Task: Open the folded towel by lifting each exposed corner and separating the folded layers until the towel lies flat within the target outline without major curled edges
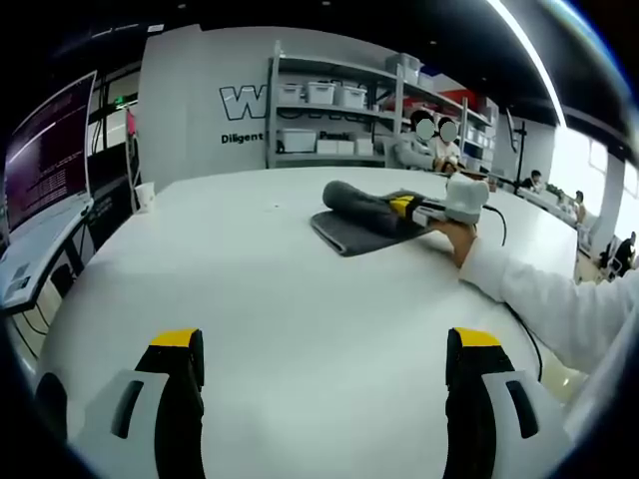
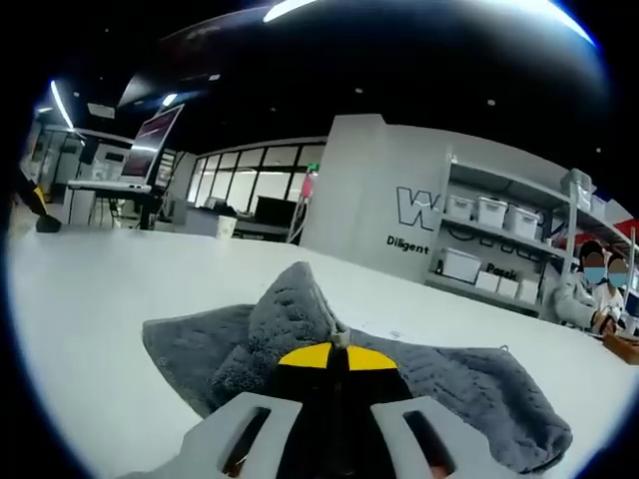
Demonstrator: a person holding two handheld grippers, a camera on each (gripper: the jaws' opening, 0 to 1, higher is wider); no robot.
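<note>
Table: white table (image 1: 260, 289), bare at lower frame.
Room: shelving (image 1: 339, 115) at upper centre.
Left gripper (image 1: 324, 384): jaws spread.
Right gripper (image 2: 337, 361): pinching grey towel (image 2: 469, 384).

Left gripper (image 1: 324, 349) fingers wide apart; right gripper (image 2: 336, 357) fingers closed together, white-sleeved hand (image 1: 461, 239) behind it.

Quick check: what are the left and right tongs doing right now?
Left tongs: open, holding nothing, above the white table.
Right tongs: shut on a raised fold of the grey fluffy towel.

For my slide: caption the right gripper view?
Right tool shut on a raised fold of the grey towel on the white table.
</note>
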